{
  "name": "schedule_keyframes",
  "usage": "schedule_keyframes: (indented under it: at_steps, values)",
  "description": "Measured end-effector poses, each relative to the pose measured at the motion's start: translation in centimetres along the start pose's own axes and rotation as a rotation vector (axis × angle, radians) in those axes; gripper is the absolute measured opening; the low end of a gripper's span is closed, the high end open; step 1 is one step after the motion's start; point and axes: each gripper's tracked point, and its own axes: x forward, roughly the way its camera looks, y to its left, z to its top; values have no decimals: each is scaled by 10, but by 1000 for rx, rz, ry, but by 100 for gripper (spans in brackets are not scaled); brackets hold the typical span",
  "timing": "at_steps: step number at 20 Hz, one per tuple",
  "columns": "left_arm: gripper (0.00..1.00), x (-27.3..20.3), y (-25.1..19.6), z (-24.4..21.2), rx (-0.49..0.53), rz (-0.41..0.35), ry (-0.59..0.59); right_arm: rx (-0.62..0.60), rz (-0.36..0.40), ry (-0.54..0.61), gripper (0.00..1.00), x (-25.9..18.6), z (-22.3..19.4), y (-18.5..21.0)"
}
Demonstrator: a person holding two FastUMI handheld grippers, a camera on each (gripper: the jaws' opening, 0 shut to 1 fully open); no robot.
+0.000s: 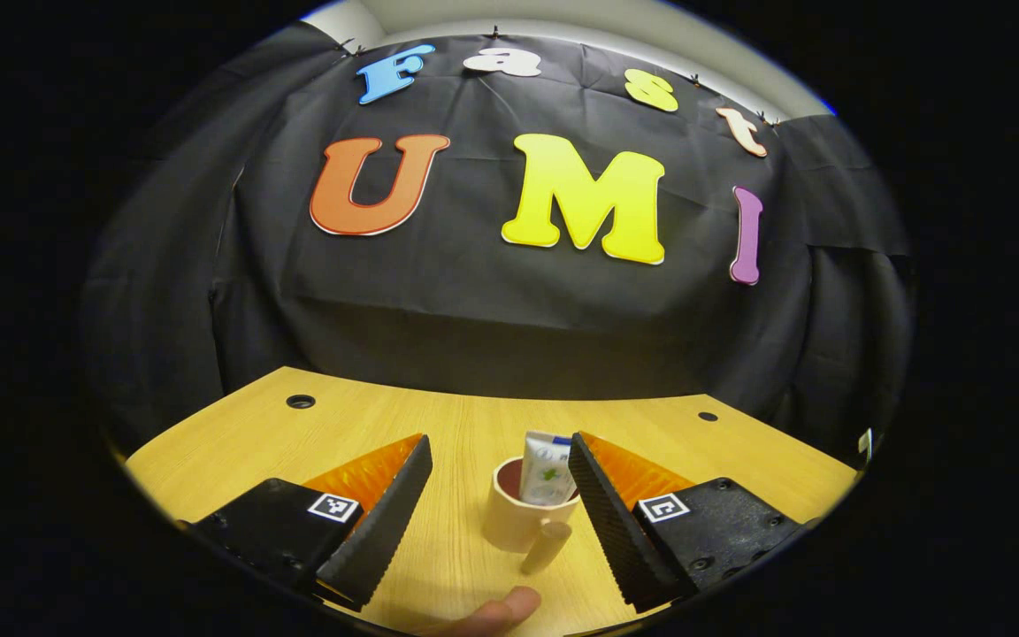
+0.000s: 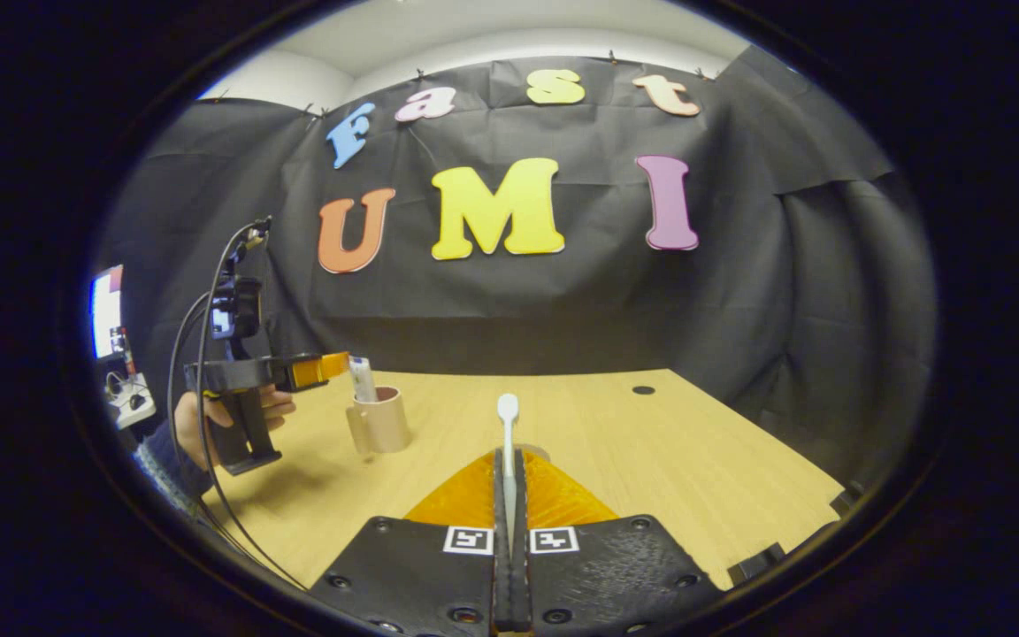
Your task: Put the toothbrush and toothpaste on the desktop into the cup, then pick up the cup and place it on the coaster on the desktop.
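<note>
One item, the toothpaste [image 1: 547, 469], stands in the cup [image 1: 518, 522] between our wide-open left gripper [image 1: 499, 495]; our right gripper [image 2: 509, 495], clamping the toothbrush [image 2: 508, 425], should swing toward ten o'clock, head-up, over the rim.

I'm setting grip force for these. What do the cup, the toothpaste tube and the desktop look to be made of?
Cup: likely matte ceramic or plastic, thick opaque wall, soft sheen. Toothpaste tube: probably flexible glossy plastic, with a flat crimped end. Desktop: wood-grain laminate by its look, smooth with even stripes.
</note>
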Motion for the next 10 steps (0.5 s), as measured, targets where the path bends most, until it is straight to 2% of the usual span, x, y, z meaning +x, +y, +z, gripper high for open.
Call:
schedule_keyframes:
  at_steps: [4, 10]
  values:
    - [98, -16, 9, -15, 3, 5, -31, 4, 47, -47, 0, 39, 26, 41]
    - [99, -13, 17, -31, -56, -3, -20, 13, 108, -115, 0, 101, 83, 101]
